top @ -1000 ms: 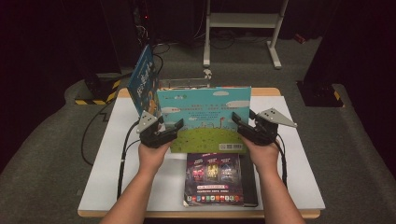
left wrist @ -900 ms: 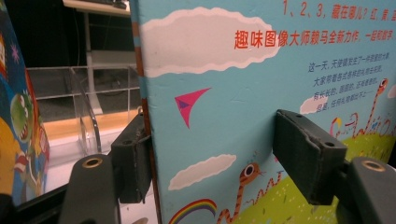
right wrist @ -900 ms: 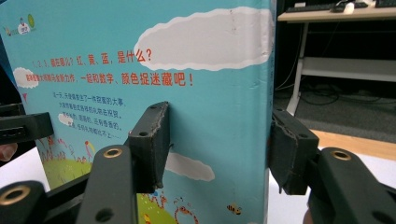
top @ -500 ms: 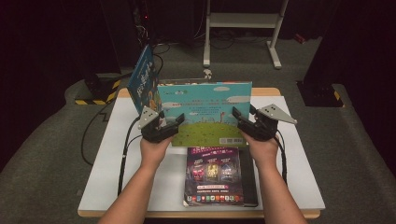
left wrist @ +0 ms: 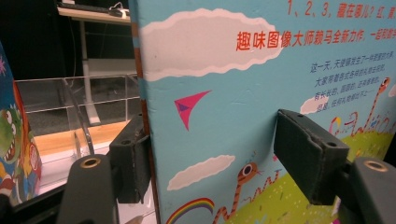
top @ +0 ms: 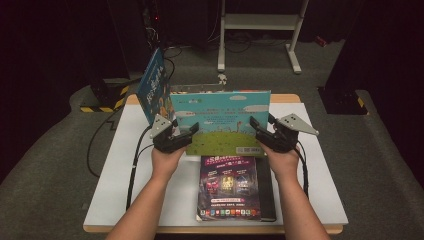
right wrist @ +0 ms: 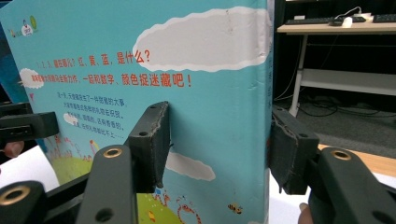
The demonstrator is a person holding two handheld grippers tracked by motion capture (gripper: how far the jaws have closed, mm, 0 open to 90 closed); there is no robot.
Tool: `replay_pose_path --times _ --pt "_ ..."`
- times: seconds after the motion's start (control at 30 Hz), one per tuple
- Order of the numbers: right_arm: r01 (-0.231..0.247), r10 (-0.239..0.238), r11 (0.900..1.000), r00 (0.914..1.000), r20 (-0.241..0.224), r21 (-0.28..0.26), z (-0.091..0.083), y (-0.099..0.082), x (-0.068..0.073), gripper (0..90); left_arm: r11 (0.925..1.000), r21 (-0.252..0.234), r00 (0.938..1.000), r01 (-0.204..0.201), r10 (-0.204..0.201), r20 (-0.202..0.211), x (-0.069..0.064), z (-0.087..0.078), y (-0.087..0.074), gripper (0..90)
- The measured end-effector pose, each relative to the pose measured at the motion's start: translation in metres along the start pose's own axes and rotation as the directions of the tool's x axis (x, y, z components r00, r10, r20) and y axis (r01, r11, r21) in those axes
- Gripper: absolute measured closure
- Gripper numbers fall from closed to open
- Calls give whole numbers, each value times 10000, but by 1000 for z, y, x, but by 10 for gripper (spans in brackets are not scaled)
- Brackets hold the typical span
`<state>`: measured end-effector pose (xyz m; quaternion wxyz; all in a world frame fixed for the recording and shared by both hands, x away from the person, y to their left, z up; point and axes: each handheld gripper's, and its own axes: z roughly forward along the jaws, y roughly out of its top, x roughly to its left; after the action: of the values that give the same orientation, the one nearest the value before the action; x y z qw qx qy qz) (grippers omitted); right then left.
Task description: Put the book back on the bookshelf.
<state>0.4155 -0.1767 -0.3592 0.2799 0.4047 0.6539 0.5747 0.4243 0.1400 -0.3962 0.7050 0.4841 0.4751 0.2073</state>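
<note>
A large picture book (top: 220, 120) with a sky-blue and green cover is held upright on its long edge over the middle of the white table (top: 120, 165). My left gripper (top: 192, 131) clamps its left edge: in the left gripper view (left wrist: 210, 140) one pad lies on the cover (left wrist: 243, 84) and the other behind the spine. My right gripper (top: 255, 125) clamps the right edge, and the right gripper view (right wrist: 217, 135) has one pad on the cover (right wrist: 116, 42) and one behind it.
Another blue book (top: 152, 90) stands upright at the table's back left. A dark-covered book (top: 230, 187) lies flat near the front edge, just under the held one. A clear acrylic rack (left wrist: 93, 98) stands behind the held book. A metal stand (top: 260, 30) is on the floor beyond.
Both hands and the picture book have shifted slightly toward the far side, and the book now stands a bit more upright. Both grips look the same.
</note>
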Motion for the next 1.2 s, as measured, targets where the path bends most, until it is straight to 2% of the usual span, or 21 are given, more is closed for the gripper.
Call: replay_pose_path --times 0.2,0.3,0.4,0.5,0.63,0.7,0.83,1.0,1.1,1.17,1.2 --pt "36 -36 9998 10000 15 -207 -11 -6 6 434 9997 20 9995 -253 253 190 -3 -8 -1 314" --pt "68 -70 9998 9999 -138 -174 -17 -6 10 435 9999 35 9997 -144 143 193 -4 -13 -1 294" --pt "232 -236 9995 9995 -225 -191 -24 -6 16 427 9998 -20 9996 -208 209 186 -4 -19 -3 281" --pt "286 -288 9996 9989 -379 -57 -24 -5 18 402 9997 -93 9996 -247 248 149 -3 -20 -4 280" --pt "273 -270 9996 9959 -869 16 -18 -1 13 397 9996 -154 9997 -238 239 30 1 -21 -3 282" --pt "296 -287 9995 9939 -1065 63 -15 1 12 407 9999 -154 10000 -52 52 -14 3 -20 -2 283" --pt "274 -280 9996 9934 -1111 -75 -14 1 15 418 10000 -89 10000 -2 2 -32 7 -19 -2 274" --pt "440 -458 9989 9919 -1182 -178 -19 0 20 436 9997 -122 9997 -224 222 -134 8 -23 -3 265" --pt "402 -443 9986 9905 -1304 -344 -22 -3 22 455 9999 -161 9998 -53 50 -171 10 -24 -2 252" --pt "462 -487 9987 9893 -1372 -212 -23 -5 24 451 9997 -181 9996 189 -193 -203 10 -24 -1 237" --pt "508 -532 9985 9892 -1364 -208 -23 -5 25 450 9997 -172 9997 177 -181 -190 11 -24 -1 232"
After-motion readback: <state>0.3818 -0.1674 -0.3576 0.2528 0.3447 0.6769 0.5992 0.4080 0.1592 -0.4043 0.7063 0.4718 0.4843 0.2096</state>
